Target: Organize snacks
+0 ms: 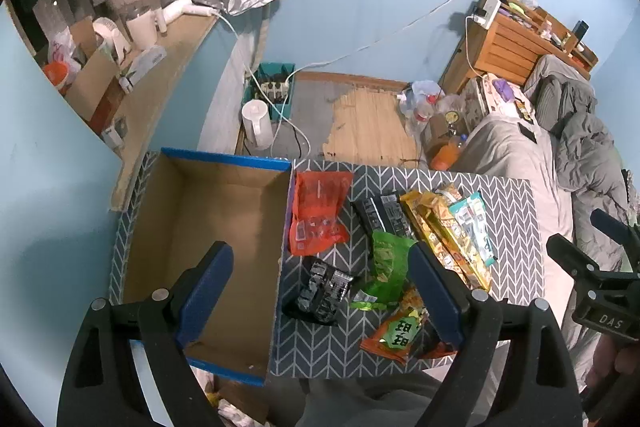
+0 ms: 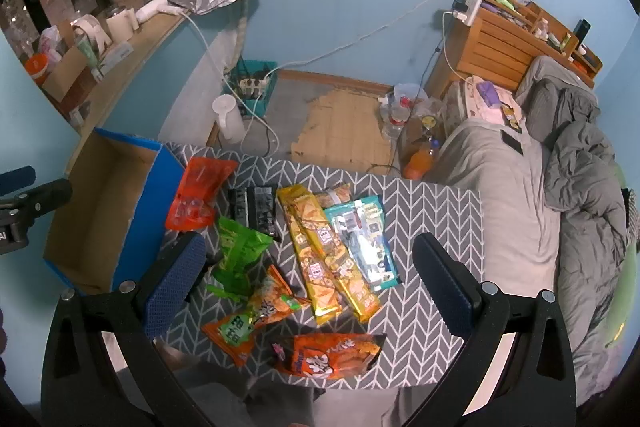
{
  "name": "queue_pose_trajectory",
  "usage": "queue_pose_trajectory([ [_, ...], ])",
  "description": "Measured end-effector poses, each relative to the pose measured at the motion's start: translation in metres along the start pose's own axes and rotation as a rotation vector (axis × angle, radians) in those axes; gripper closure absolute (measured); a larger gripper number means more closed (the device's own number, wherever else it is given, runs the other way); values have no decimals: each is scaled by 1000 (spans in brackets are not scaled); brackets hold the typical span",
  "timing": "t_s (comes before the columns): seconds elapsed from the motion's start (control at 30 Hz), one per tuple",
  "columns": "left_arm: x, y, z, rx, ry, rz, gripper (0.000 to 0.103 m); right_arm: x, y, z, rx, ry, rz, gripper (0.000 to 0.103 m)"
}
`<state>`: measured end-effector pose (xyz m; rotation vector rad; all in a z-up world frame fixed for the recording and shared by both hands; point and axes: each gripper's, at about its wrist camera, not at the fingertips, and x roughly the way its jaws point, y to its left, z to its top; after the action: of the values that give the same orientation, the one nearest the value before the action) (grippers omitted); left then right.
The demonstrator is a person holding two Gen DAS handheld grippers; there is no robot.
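Note:
Several snack packets lie on a grey chevron-patterned table (image 2: 432, 227): a red bag (image 1: 318, 213), a black packet (image 1: 322, 291), a green bag (image 1: 388, 267), long yellow packs (image 2: 320, 255), a teal pack (image 2: 366, 241) and orange bags (image 2: 328, 355). An empty blue cardboard box (image 1: 208, 247) stands on the table's left side. My left gripper (image 1: 320, 287) hovers open above the box's right wall and the black packet, nothing between its fingers. My right gripper (image 2: 312, 279) hangs open over the yellow packs and green bag (image 2: 238, 251), holding nothing.
A bed with grey bedding (image 2: 560, 187) lies right of the table. On the floor beyond stand a white kettle (image 1: 256, 123), a teal crate with a power strip (image 1: 272, 87), bottles (image 2: 416, 155) and cables. A cluttered shelf (image 1: 120, 67) runs along the left wall.

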<state>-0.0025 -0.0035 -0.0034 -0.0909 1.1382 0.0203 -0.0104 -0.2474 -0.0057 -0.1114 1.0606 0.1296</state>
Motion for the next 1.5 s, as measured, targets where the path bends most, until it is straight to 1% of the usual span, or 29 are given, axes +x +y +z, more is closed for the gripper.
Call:
queue_pose_trajectory([
  [0.8,0,0,-7,-5,19,-17,12,-4,3,1,0,2,-5,2],
  [1.5,-3,-3,-17,17,32,-29,12,-8,5,-3,0,0,-7,2],
])
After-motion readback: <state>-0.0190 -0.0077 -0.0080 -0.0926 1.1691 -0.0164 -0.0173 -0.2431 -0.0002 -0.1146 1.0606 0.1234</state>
